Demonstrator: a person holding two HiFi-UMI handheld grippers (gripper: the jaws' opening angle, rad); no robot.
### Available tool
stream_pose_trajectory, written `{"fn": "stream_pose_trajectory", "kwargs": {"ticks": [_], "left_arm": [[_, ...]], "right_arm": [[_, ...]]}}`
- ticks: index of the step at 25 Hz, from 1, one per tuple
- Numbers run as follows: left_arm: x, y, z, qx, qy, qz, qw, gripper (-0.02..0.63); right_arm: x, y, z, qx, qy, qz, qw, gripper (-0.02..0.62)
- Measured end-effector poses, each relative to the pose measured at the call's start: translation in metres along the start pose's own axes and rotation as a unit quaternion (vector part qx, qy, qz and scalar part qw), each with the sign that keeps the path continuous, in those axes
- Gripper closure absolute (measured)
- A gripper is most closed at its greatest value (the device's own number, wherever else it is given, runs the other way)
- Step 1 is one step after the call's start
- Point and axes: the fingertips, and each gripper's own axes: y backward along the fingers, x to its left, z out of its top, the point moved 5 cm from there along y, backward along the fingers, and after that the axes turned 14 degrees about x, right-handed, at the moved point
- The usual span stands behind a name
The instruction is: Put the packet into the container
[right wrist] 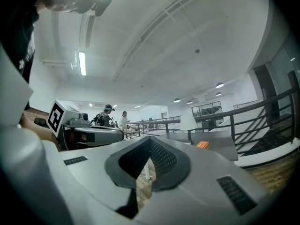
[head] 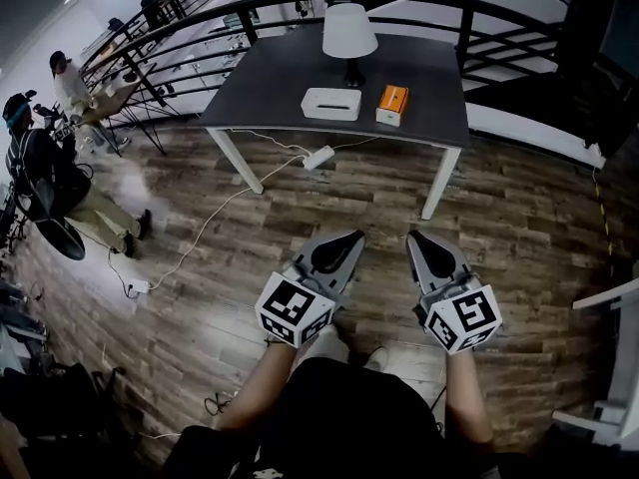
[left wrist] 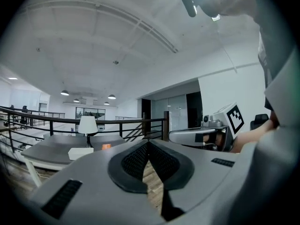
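Note:
An orange packet (head: 392, 105) lies on the dark grey table (head: 280, 68), right of a white rectangular container (head: 331, 104). Both grippers hover over the wooden floor, well short of the table and pointing towards it. My left gripper (head: 349, 239) is shut with nothing in it, and my right gripper (head: 413, 238) is shut and empty too. In the left gripper view the jaws (left wrist: 148, 143) meet at the tip, with the container (left wrist: 80, 153) and the packet (left wrist: 106, 146) far off at the left. In the right gripper view the closed gripper (right wrist: 150, 139) points left of the packet (right wrist: 202, 145).
A white lamp (head: 349, 36) stands on the table behind the container. A power strip (head: 319, 157) and its cable lie on the floor by the table's white legs. A black railing (head: 499, 13) curves behind the table. People (head: 45, 158) sit and stand at the far left.

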Motion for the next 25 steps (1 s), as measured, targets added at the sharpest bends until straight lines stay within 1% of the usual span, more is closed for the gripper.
{"fn": "stream_pose_trajectory", "kwargs": {"ticks": [2, 6, 12, 18, 25], "left_arm": [[0.002, -0.001, -0.003, 0.004, 0.0, 0.007, 1.0, 0.597], [0.012, -0.005, -0.003, 0.002, -0.002, 0.013, 0.9999, 0.597], [0.042, -0.018, -0.001, -0.004, 0.001, 0.012, 0.9999, 0.597], [0.09, -0.039, 0.006, -0.011, 0.003, 0.006, 0.9999, 0.597], [0.166, -0.068, 0.022, -0.015, 0.003, 0.003, 0.9999, 0.597]], "right_arm": [[0.0, -0.005, -0.002, 0.001, -0.004, 0.004, 1.0, 0.591], [-0.002, -0.016, 0.001, 0.003, 0.009, 0.01, 1.0, 0.591], [-0.014, -0.044, 0.009, 0.008, 0.011, 0.007, 1.0, 0.591], [-0.026, -0.095, 0.028, 0.014, 0.023, 0.007, 1.0, 0.591], [-0.049, -0.168, 0.057, 0.015, 0.028, 0.003, 1.0, 0.591]]}}
